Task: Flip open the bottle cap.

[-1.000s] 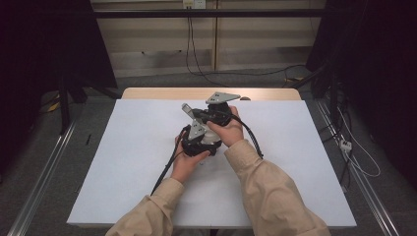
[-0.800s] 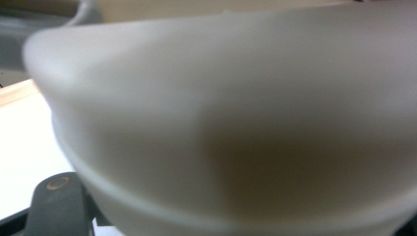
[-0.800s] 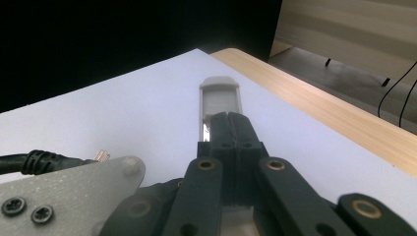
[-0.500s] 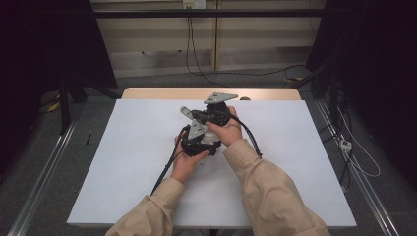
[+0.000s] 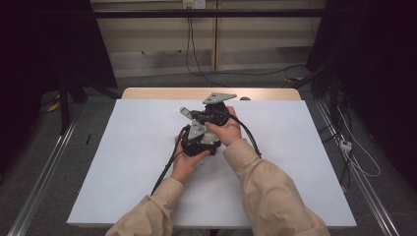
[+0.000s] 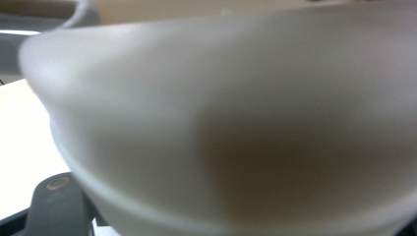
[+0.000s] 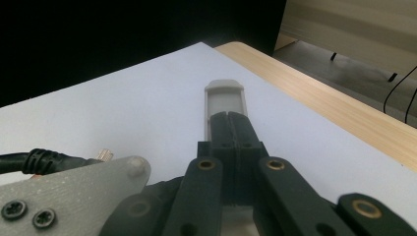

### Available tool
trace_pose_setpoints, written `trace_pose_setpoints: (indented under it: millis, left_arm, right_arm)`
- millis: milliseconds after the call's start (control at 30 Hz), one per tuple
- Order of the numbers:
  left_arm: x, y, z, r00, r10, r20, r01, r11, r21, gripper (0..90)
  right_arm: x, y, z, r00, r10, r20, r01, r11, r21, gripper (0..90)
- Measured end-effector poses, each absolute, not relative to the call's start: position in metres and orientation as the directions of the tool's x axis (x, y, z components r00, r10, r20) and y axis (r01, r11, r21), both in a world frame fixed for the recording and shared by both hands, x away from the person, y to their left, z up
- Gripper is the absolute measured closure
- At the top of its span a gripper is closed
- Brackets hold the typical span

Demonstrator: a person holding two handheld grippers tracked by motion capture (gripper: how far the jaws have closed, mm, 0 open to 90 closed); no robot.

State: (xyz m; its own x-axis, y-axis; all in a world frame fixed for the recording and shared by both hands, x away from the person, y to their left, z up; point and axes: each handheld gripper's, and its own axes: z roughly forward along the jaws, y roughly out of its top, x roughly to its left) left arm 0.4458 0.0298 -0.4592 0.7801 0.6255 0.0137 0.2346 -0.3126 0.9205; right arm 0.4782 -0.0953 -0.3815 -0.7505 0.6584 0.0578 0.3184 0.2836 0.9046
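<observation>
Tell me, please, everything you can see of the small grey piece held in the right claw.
The grey piece is a small, flat, oblong part with rounded corners at its far end and a raised rim around a paler, slightly translucent-looking centre; it looks like plastic. It sticks straight out beyond the tips of the right claw, whose two black jaws are pressed together on its near end. It hangs above the white table sheet; whether it touches the sheet cannot be told. Its near end is hidden by the jaws.

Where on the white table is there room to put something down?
The white table top is bare on its whole left side, between the left edge and the left hand-held gripper, and on its right side, from the right sleeve out to the right edge. The middle is crowded: both hands, the right hand-held gripper and their cables sit there.
</observation>
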Motion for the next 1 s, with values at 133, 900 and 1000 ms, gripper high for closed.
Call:
trace_pose_setpoints:
  millis: [133, 900, 1000]
  left_arm:
    - [0.446, 0.030, -0.459, 0.781, 0.624, 0.002, 0.242, -0.306, 0.921, 18.2]
    - [0.428, 0.059, -0.440, 0.809, 0.587, -0.032, 0.252, -0.297, 0.921, 8.7]
    - [0.423, 0.070, -0.438, 0.811, 0.584, -0.034, 0.254, -0.299, 0.920, 8.7]
  right_arm:
    - [0.478, -0.095, -0.381, -0.751, 0.657, 0.057, 0.320, 0.286, 0.903, 90.0]
    - [0.446, -0.132, -0.372, -0.730, 0.680, 0.069, 0.292, 0.218, 0.931, 55.2]
    - [0.437, -0.141, -0.373, -0.719, 0.690, 0.084, 0.303, 0.203, 0.931, 43.5]
